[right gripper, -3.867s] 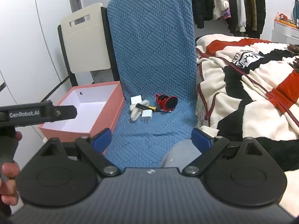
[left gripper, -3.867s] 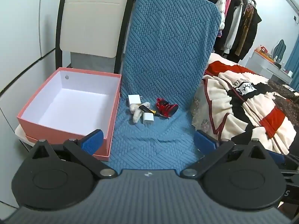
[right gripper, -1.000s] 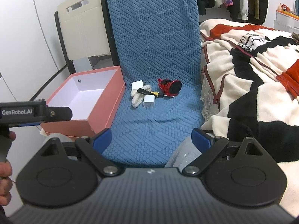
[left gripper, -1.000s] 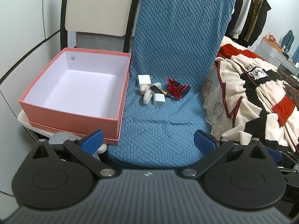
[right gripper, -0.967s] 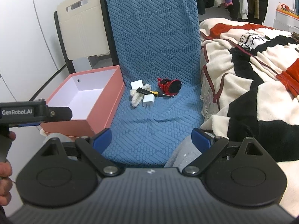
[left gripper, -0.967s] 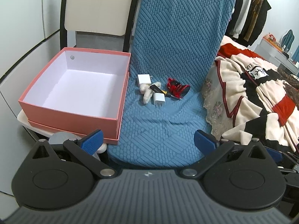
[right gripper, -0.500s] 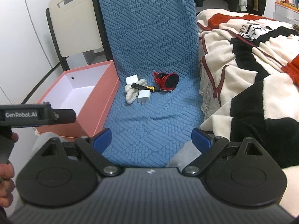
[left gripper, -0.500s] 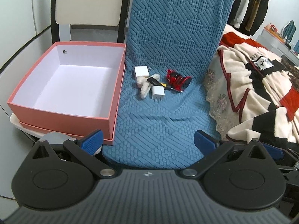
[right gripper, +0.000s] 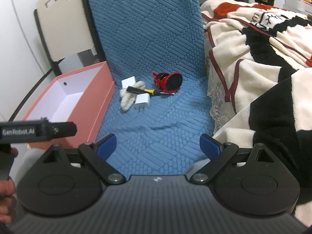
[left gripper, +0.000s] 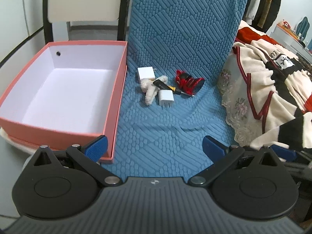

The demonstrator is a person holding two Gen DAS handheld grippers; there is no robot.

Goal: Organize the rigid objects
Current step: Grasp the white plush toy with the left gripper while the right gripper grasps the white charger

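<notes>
On the blue quilted chair seat (left gripper: 156, 128) lies a small pile: a white charger (left gripper: 166, 98) with prongs toward me, a second white cube (left gripper: 145, 73), a black-and-yellow screwdriver (left gripper: 167, 86), a cream plush toy (left gripper: 151, 89) and a red-and-black round object (left gripper: 190, 81). The same pile shows in the right wrist view, with the charger (right gripper: 142, 100), screwdriver (right gripper: 144, 91) and red object (right gripper: 168, 81). An empty pink box (left gripper: 58, 89) stands left of the seat. My left gripper (left gripper: 154, 148) and right gripper (right gripper: 158, 143) both hang open over the seat's front, well short of the pile.
A striped cream, black and red blanket (right gripper: 263, 58) lies on the bed to the right. A beige chair back (right gripper: 62, 19) rises behind the pink box (right gripper: 64, 101). The left gripper's body (right gripper: 37, 131) and a hand (right gripper: 5, 191) show at the right view's left edge.
Both grippers have moved forward and down toward the seat, so the pile and the box look bigger. Their jaws stayed open. Nothing on the seat moved.
</notes>
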